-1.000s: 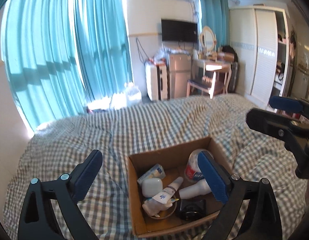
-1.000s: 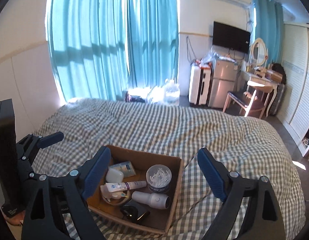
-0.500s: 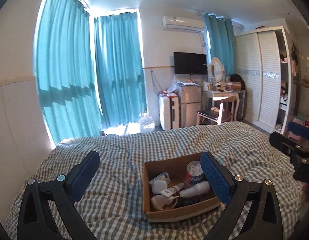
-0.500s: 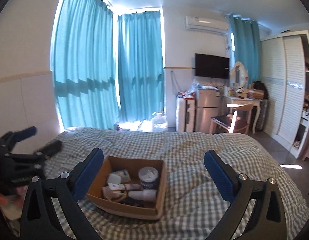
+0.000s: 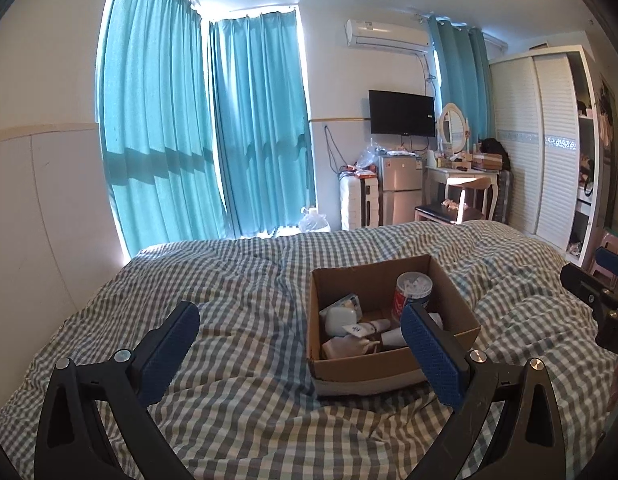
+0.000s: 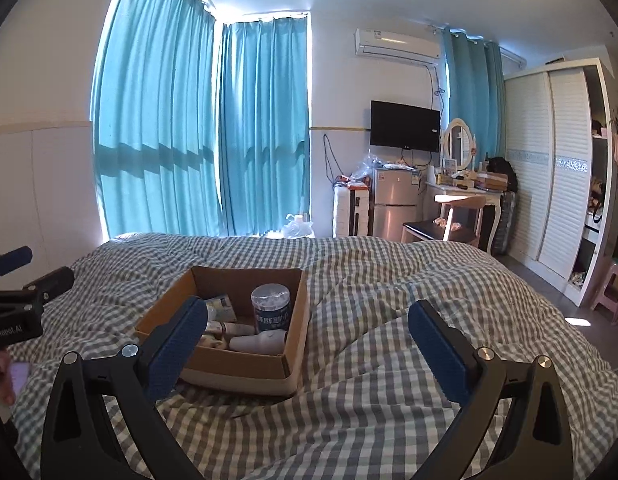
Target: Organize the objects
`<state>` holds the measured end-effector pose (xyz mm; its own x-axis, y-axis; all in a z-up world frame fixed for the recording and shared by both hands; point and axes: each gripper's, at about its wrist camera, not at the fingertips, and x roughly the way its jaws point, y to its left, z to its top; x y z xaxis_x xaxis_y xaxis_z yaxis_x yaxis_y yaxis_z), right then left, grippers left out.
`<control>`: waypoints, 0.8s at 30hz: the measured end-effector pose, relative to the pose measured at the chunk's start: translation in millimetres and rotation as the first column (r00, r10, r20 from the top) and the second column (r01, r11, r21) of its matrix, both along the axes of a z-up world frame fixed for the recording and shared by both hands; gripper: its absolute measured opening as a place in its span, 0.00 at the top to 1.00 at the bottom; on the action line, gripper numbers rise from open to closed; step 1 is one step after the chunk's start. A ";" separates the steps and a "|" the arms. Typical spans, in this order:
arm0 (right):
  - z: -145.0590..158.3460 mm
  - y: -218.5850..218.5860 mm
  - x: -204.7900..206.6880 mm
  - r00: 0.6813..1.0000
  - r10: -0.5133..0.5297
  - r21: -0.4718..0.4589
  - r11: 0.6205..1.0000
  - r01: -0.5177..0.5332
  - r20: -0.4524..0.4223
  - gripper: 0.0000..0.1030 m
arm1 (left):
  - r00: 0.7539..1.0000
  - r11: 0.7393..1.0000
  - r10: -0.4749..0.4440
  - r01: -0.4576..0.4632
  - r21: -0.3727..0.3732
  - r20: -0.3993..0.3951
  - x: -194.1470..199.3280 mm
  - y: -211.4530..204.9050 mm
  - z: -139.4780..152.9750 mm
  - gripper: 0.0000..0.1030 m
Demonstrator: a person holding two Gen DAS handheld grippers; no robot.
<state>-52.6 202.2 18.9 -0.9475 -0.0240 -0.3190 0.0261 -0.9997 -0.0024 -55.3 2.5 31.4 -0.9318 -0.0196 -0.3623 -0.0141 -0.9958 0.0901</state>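
An open cardboard box [image 5: 373, 368] sits on the checked bed cover [image 5: 237, 280]; it also shows in the right wrist view [image 6: 245, 372]. Inside are a round tub of cotton swabs [image 5: 413, 294] [image 6: 271, 306], a white bottle lying down [image 6: 259, 342], a small white case [image 5: 341, 318] and other toiletries. My left gripper [image 5: 301, 354] is open and empty, held above the bed in front of the box. My right gripper [image 6: 307, 344] is open and empty, to the right of the box.
Teal curtains [image 5: 205, 132] cover the far windows. A small fridge [image 5: 399, 192], a dressing table with chair [image 5: 461, 196] and a white wardrobe [image 5: 545, 148] stand beyond the bed. A pink stool [image 6: 611, 286] stands on the floor at the right.
Both grippers have pulled back and up from the box, so it now looks smaller and further off. Both stay open and empty.
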 end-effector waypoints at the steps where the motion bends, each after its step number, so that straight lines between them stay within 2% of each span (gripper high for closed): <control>1: -0.3 -2.1 -0.8 1.000 0.003 0.007 1.000 -0.003 -0.001 0.02 | 1.000 1.000 0.004 -0.004 0.005 0.003 0.1 -0.9 -1.0 0.00; 5: -3.6 -6.3 0.1 1.000 0.006 0.027 1.000 -0.006 -0.003 0.02 | 1.000 1.000 0.004 -0.004 0.026 0.023 -0.4 -2.6 -5.1 0.00; 10: -6.0 -5.9 -1.5 1.000 0.007 0.019 1.000 -0.008 0.011 0.02 | 0.999 1.000 0.010 -0.010 0.012 0.047 -0.7 -1.4 -8.2 0.00; 24: -5.4 -10.7 0.6 1.000 0.021 0.018 1.000 -0.021 0.017 0.02 | 0.998 1.000 0.006 -0.007 0.015 0.057 0.4 -1.4 -9.6 0.00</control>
<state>-52.0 191.4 13.5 -0.9414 -0.0382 -0.3350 0.0474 -0.9987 -0.0195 -54.9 1.0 21.9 -0.9096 -0.0199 -0.4151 -0.0122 -0.9971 0.0745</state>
